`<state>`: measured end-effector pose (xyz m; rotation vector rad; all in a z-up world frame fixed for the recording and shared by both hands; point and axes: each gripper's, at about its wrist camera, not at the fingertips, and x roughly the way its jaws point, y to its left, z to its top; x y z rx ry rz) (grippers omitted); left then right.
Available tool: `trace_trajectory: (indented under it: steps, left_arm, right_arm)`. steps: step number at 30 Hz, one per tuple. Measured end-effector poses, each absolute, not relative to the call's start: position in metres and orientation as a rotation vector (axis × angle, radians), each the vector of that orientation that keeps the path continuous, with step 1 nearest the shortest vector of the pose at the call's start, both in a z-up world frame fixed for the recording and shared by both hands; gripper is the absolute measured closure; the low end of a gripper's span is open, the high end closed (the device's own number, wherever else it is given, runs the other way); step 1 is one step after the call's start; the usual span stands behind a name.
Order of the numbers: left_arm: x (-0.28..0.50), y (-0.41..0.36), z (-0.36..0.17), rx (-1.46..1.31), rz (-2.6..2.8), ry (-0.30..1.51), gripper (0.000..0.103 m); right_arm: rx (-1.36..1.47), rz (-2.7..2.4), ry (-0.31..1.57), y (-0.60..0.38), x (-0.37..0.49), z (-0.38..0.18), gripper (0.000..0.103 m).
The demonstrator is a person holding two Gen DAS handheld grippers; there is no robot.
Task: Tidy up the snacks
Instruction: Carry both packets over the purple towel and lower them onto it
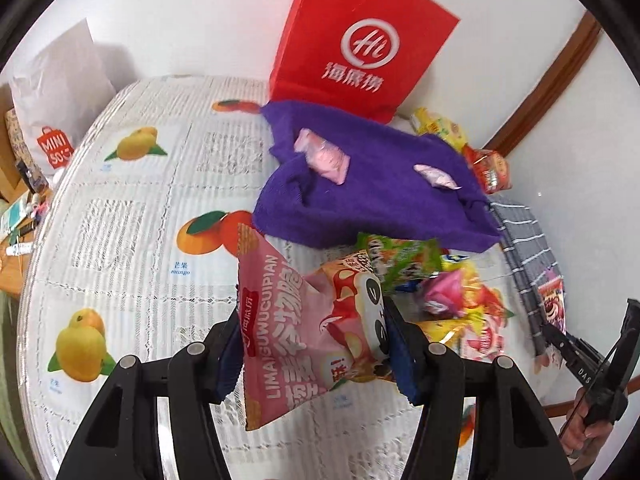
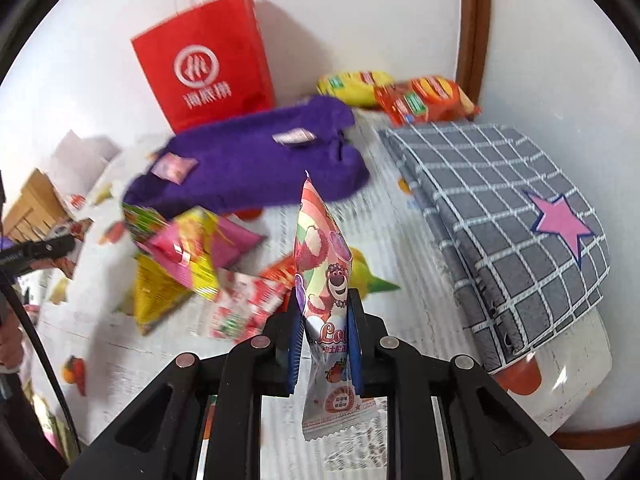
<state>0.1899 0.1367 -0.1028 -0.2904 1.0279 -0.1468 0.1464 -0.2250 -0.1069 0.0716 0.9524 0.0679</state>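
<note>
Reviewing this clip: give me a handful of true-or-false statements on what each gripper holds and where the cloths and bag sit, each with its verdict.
1. The left gripper is shut on a pink snack packet. True.
2. The right gripper is open with nothing in it. False: it is shut on a bear-print snack packet.
3. Two small pink packets lie on the purple cloth. True.
4. The red paper bag lies flat on the table. False: it stands upright behind the purple cloth.
5. The grey checked cloth bears a pink star. True.
</note>
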Motion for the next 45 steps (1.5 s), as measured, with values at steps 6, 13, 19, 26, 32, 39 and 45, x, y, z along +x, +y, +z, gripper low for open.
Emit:
trace_trajectory:
  steps: [6,13,19,26,32,39,45]
  left_arm:
    - [0.174,0.125,-0.079,-0.280,-0.186,0.978,0.044]
    - [0.163,0.123,-0.064,-0.275,-0.200,0.949,0.044]
    - [0.161,0.125,-0.057,-0.281,-0.200,0.936,0.044]
    - [0.167,0.128,-0.054,-0.298,-0.213,0.953,0.044]
    - [0.181,0.127,-0.054,-0.301,-0.210,0.945,0.044]
    - [0.204,0.126,-0.061,-0.312,-0.188,0.950,0.044]
    - [0.230,0.119,-0.075,-0.335,-0.181,0.954,0.044]
  right_arm:
    - [0.074,0.090,0.899,-0.216,0.142,-0.078,0.084]
    - [0.112,0.134,0.874,-0.207,0.140,-0.062,0.084]
    - [0.119,0.154,0.862,-0.202,0.143,-0.055,0.084]
    - [0.105,0.178,0.850,-0.192,0.155,-0.048,0.084]
    - [0.100,0.203,0.835,-0.183,0.180,-0.044,0.084]
    - [0.126,0.221,0.832,-0.176,0.227,-0.048,0.083]
    - [0.159,0.226,0.847,-0.177,0.273,-0.066,0.083]
